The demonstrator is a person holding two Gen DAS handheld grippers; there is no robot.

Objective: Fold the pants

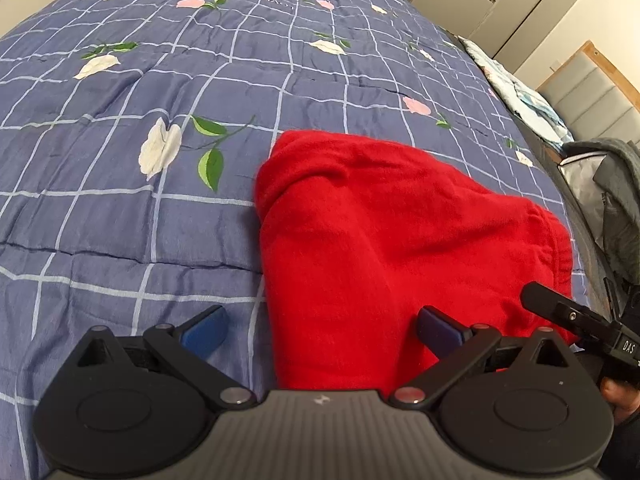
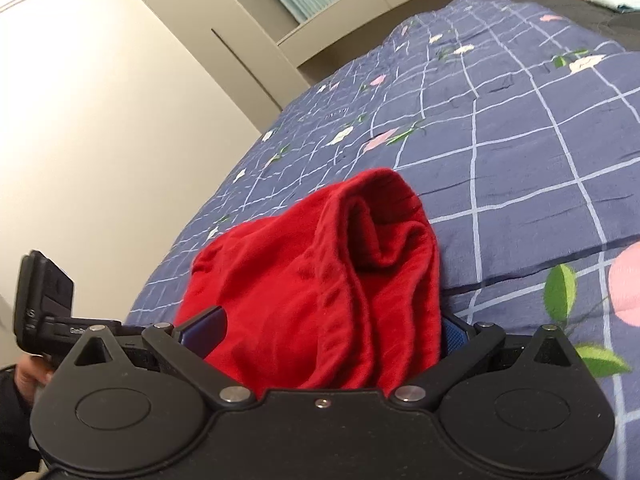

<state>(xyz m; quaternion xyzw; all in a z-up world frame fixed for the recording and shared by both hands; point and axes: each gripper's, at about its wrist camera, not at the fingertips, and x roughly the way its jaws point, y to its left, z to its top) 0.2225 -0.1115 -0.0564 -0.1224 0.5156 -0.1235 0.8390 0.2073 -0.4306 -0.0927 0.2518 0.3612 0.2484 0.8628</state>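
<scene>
Blue checked bedding with printed flowers covers the bed (image 1: 160, 220), and on it lie the red pants (image 1: 380, 240), folded into a thick, rumpled bundle near the bed's edge. Seen from the left wrist, the bundle sits at about 1 o'clock from the left gripper (image 1: 320, 330), whose fingers stand wide apart, one over the bedding, the other over the red cloth, gripping nothing. From the right wrist, the right gripper (image 2: 324, 334) is also spread wide, with the pants' bunched folds lying between its fingers; they are not pinched together on the cloth. Beige cupboards (image 2: 224, 40) stand at 11 o'clock beyond the bed, and light folded cloth (image 1: 520, 92) lies at 2 o'clock.
</scene>
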